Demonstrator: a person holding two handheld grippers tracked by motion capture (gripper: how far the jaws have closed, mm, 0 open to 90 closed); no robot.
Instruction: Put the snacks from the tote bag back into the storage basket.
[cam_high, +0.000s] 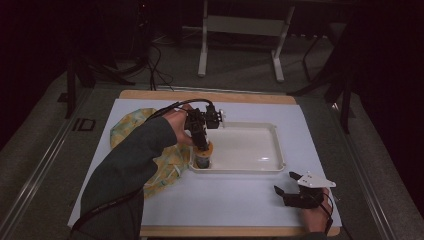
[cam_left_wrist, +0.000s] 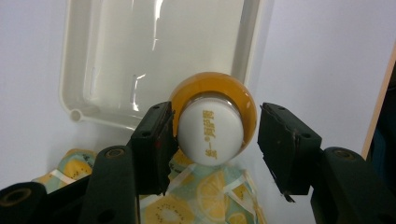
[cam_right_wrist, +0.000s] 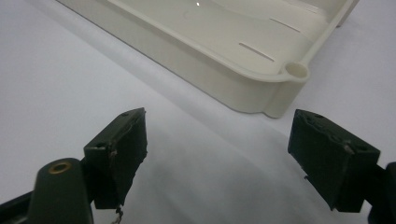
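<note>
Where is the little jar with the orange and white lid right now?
In the high view, the small orange-and-white-lidded jar stands in the white plastic tray's near-left corner, under the left gripper, beside the fruit-print cloth.

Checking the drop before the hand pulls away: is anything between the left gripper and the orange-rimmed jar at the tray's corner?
Nothing visible. The left gripper straddles the jar from above: one pad looks against its side, the other stands clear. The jar stands at the near left corner of the white tray, beside the fruit-print cloth.

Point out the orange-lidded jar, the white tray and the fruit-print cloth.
orange-lidded jar (cam_left_wrist: 211, 133): left gripper view, on the white cap face with gold lettering.
white tray (cam_high: 276, 142): high view, on its right rim.
fruit-print cloth (cam_left_wrist: 212, 196): left gripper view, on a lemon-slice print.
</note>
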